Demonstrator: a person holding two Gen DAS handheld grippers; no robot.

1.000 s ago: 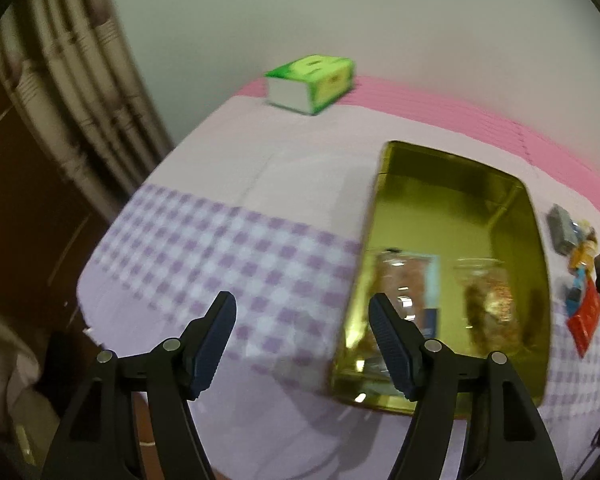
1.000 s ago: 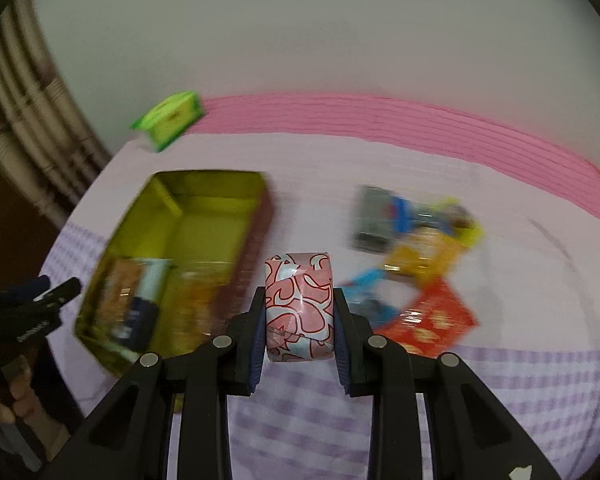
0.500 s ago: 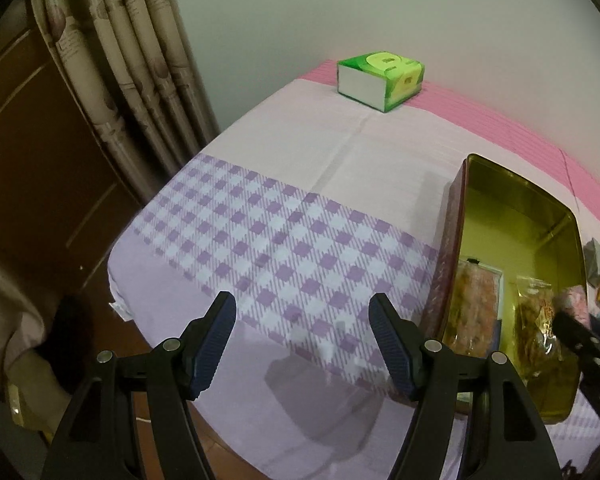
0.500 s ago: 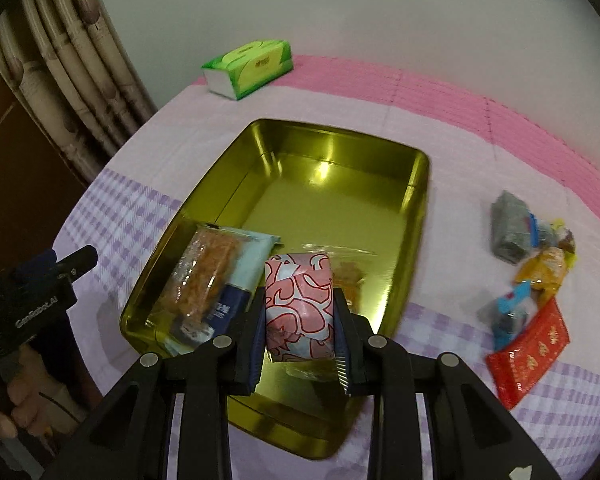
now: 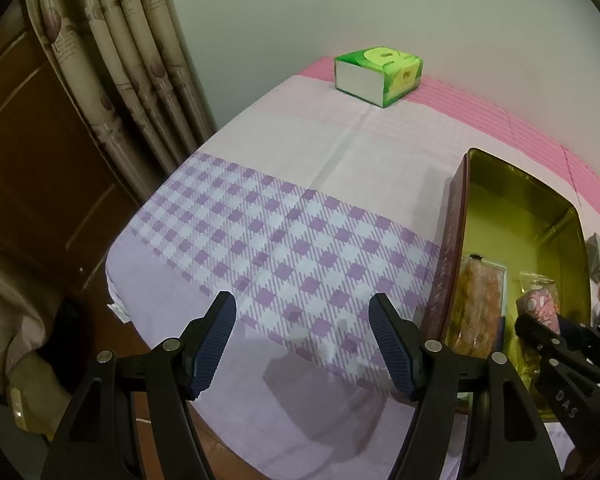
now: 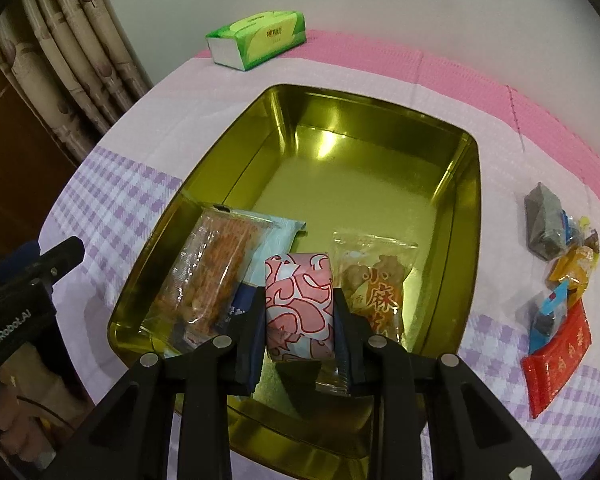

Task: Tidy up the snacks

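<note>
My right gripper (image 6: 300, 308) is shut on a pink-and-white patterned snack pack (image 6: 299, 304), held over the near end of a gold tin (image 6: 466, 216). Inside the tin lie an orange cracker pack (image 6: 208, 272) on the left and a clear pack with red lettering (image 6: 376, 280) on the right. The same tin (image 5: 572, 216) shows at the right of the left wrist view, with the pink pack (image 5: 540, 306) above it. My left gripper (image 5: 302, 344) hangs open over the purple checked cloth (image 5: 284, 240), left of the tin, with nothing between its fingers.
Several loose snacks lie on the cloth right of the tin: a grey pack (image 6: 544, 220), a yellow one (image 6: 572, 266), a red packet (image 6: 556, 364). A green tissue box (image 6: 256, 38) stands at the far edge. Curtains (image 5: 128, 80) hang past the table's left edge.
My right gripper carried the pink pack from beside the tin to over its near end and lower. The left gripper swung left, off the tin, over the checked cloth.
</note>
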